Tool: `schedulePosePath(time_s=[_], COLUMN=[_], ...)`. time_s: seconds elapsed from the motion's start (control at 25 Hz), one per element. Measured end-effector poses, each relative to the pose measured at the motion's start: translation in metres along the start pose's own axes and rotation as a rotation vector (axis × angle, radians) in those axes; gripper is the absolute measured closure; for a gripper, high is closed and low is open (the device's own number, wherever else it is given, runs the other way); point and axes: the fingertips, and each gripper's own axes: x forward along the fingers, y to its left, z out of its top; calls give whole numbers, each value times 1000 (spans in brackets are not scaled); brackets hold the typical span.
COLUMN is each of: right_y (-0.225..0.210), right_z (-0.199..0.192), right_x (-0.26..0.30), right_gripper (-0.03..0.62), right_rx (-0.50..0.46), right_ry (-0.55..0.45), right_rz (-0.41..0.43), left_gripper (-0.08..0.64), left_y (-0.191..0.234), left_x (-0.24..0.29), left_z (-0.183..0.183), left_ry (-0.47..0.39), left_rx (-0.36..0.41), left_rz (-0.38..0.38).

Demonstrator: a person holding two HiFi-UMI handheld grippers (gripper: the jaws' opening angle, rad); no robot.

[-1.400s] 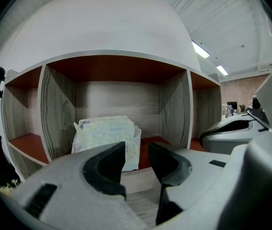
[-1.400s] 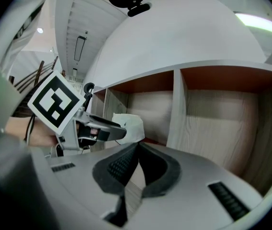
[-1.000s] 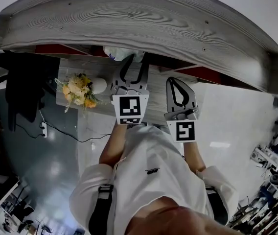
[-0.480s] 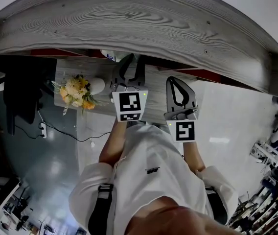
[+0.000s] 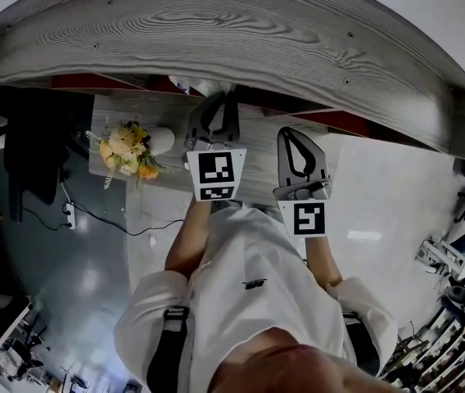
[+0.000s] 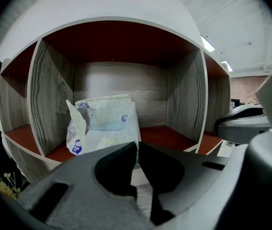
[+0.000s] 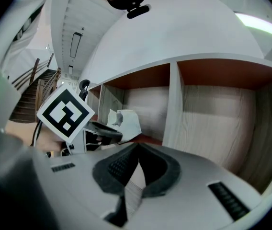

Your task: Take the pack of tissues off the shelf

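The pack of tissues, in a clear wrapper with blue print, stands upright in a red-floored compartment of the wood-grain shelf. My left gripper reaches into that compartment. Its jaws are closing, and their tips pinch the lower right edge of the wrapper. In the head view the left gripper points under the shelf top, which hides most of the pack. In the right gripper view, the pack is visible beside the left gripper. My right gripper is shut on nothing and hangs short of the shelf.
A white vase of yellow flowers stands on a low surface left of the left gripper. A cable runs across the grey floor. A dark object stands at the far left. Other compartments to the right look bare.
The left gripper's jaws have gone from wide open to closed at the pack, and it has edged a little deeper under the shelf top. The right gripper has stayed put.
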Motion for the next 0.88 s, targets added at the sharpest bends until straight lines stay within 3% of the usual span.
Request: schedulePosePath(time_s=[0.88], right_y=[18], right_z=[3], right_x=[-35], right_gripper=[566], right_rx=[-10], right_ry=[-29], right_rz=[76], left_gripper=[528], left_y=[-23], left_x=[-56], left_z=[2], left_ry=[-57], left_rx=[14], left_rz=[27])
